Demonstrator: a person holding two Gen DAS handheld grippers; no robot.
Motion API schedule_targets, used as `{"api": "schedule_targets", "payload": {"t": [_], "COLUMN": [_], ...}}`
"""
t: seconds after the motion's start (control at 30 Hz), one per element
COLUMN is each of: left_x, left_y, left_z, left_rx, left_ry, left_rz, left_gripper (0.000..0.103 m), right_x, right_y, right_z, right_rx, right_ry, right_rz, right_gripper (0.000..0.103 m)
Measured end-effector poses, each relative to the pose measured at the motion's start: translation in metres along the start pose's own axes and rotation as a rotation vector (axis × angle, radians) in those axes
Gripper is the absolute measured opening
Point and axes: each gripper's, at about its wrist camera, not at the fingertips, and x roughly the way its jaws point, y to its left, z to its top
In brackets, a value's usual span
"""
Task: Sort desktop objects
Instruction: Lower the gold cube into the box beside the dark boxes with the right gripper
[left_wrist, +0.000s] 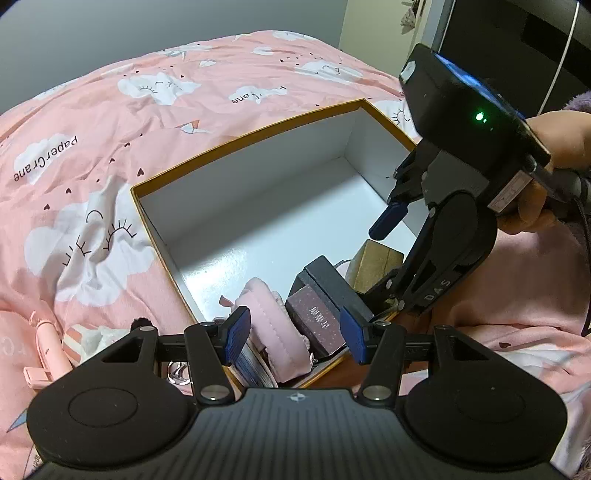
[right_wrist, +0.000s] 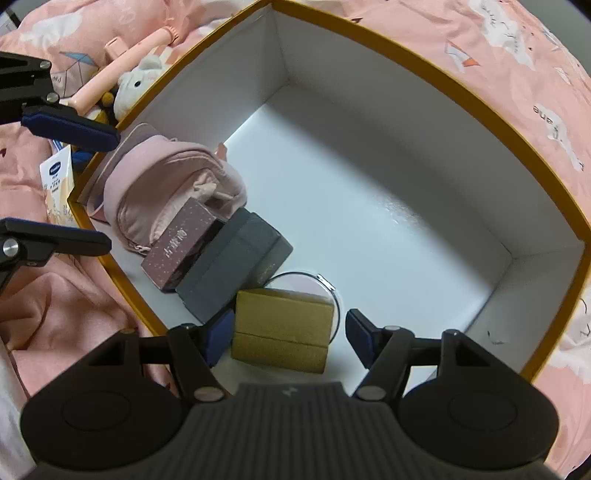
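Your right gripper (right_wrist: 290, 332) points down with jaws apart over the brown box (right_wrist: 282, 328) – it lies free in the big box (right_wrist: 480, 114), long side across the jaws – while your left gripper (left_wrist: 293, 334), open and empty, hangs farther off.

**Readable lettering in the scene**

The pink bedspread (left_wrist: 221, 88) carries the printed words "Paper Crane" on a white cloud at the left of the left wrist view, upside down there, and the same words partly again on a cloud further back. The right hand-held gripper (left_wrist: 391, 254) shows the letters "DAS" on its black arm. The mauve speckled box (left_wrist: 314, 325) bears pale characters on its side, too small to read. In the right wrist view, a cream carton (right_wrist: 59, 188) has a blue oval logo that looks like "Vaseline", though blurred.
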Motion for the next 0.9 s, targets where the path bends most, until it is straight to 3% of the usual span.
{"api": "schedule_targets", "payload": {"t": [0.17, 0.3, 0.63, 0.73, 0.9], "left_x": [0.0, 0.003, 0.005, 0.004, 0.006], "left_y": [0.003, 0.006, 0.007, 0.009, 0.009], "left_z": [-0.004, -0.005, -0.005, -0.006, -0.005], "left_rx": [-0.015, -0.026, -0.046, -0.054, -0.055], "left_ry": [-0.008, -0.002, 0.0, 0.003, 0.008], "left_rz": [-0.007, -0.008, 0.001, 0.01, 0.011], "left_gripper": [0.063, 0.063, 0.063, 0.063, 0.063], "right_x": [0.008, 0.001, -0.01, -0.002, 0.004], "right_y": [-0.008, -0.02, -0.062, -0.066, -0.056], "right_z": [0.002, -0.001, 0.006, 0.003, -0.01], "right_rx": [0.039, 0.08, 0.385, 0.447, 0.447], "right_ry": [0.046, 0.03, -0.193, -0.215, -0.211], "right_rz": [0.048, 0.028, 0.015, 0.015, 0.001], "right_gripper": [0.063, 0.063, 0.062, 0.062, 0.063]}}
